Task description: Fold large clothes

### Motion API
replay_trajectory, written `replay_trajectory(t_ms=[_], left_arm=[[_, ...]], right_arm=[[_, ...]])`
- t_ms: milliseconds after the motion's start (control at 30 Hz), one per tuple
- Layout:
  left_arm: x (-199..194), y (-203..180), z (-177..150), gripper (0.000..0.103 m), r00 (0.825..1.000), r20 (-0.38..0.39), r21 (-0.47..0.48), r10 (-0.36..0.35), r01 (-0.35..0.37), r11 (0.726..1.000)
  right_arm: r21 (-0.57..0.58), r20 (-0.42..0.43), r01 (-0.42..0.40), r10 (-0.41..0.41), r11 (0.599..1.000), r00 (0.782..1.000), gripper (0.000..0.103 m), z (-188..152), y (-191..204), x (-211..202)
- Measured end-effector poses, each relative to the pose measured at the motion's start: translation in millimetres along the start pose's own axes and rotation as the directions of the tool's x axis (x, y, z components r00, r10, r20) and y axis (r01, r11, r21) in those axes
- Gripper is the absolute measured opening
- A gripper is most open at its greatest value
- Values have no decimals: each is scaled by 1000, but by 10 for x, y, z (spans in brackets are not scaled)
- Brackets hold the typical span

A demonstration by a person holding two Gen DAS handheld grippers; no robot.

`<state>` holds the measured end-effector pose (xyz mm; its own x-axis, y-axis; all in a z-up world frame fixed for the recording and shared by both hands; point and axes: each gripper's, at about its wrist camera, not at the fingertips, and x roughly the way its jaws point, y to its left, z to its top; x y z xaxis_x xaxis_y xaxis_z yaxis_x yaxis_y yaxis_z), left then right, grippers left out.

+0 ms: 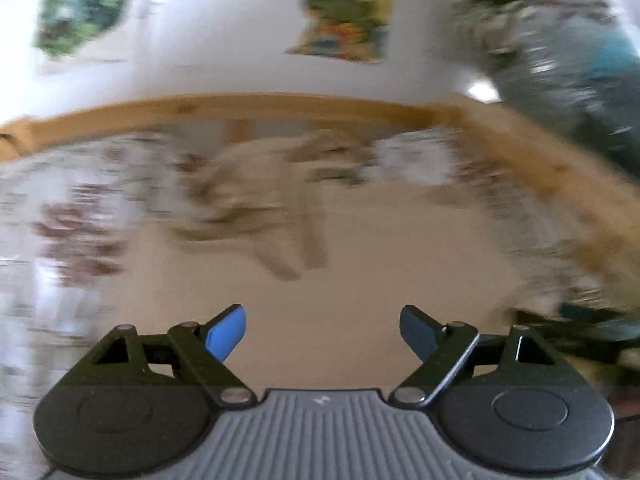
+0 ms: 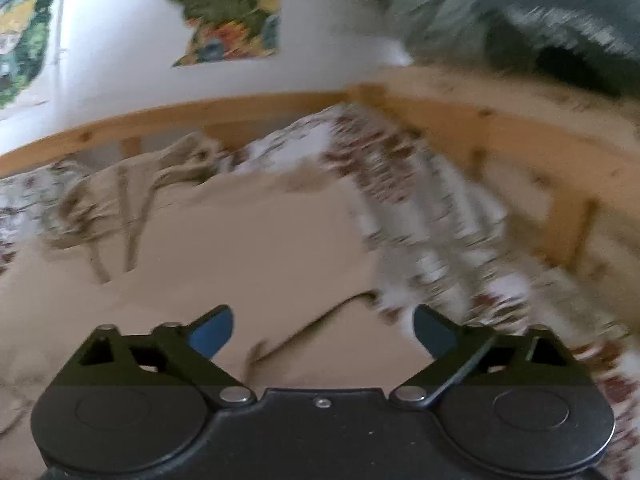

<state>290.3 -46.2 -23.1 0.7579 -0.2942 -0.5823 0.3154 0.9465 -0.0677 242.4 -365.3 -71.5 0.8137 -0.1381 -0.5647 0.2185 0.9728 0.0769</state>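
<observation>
In the left wrist view, the left gripper [image 1: 322,332] hangs with its jaws spread wide and nothing between them above a beige garment [image 1: 320,288] lying on a bed with a flowered cover [image 1: 76,216], its crumpled, blurred end bunched near the wooden bed rail [image 1: 256,106]. In the right wrist view, the right gripper [image 2: 322,330] likewise has its jaws wide and empty over the same beige garment [image 2: 248,248], which spreads below the wooden bed rail [image 2: 240,110], with the flowered cover [image 2: 420,208] just beside the garment's right edge.
</observation>
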Motion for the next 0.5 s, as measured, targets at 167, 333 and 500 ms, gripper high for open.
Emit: replay_trajectory(t_ms=[167, 333, 500], left_arm=[[276, 719, -142, 75, 967, -96, -127, 237, -248, 960], [593, 1233, -208, 69, 958, -163, -241, 236, -270, 932], [864, 1578, -274, 51, 957, -205, -330, 206, -266, 906]], right_arm=[[38, -134, -134, 138, 990, 981, 74, -143, 138, 215], [113, -226, -191, 212, 975, 951, 45, -276, 166, 402], [93, -246, -203, 220, 975, 944, 12, -313, 253, 476]])
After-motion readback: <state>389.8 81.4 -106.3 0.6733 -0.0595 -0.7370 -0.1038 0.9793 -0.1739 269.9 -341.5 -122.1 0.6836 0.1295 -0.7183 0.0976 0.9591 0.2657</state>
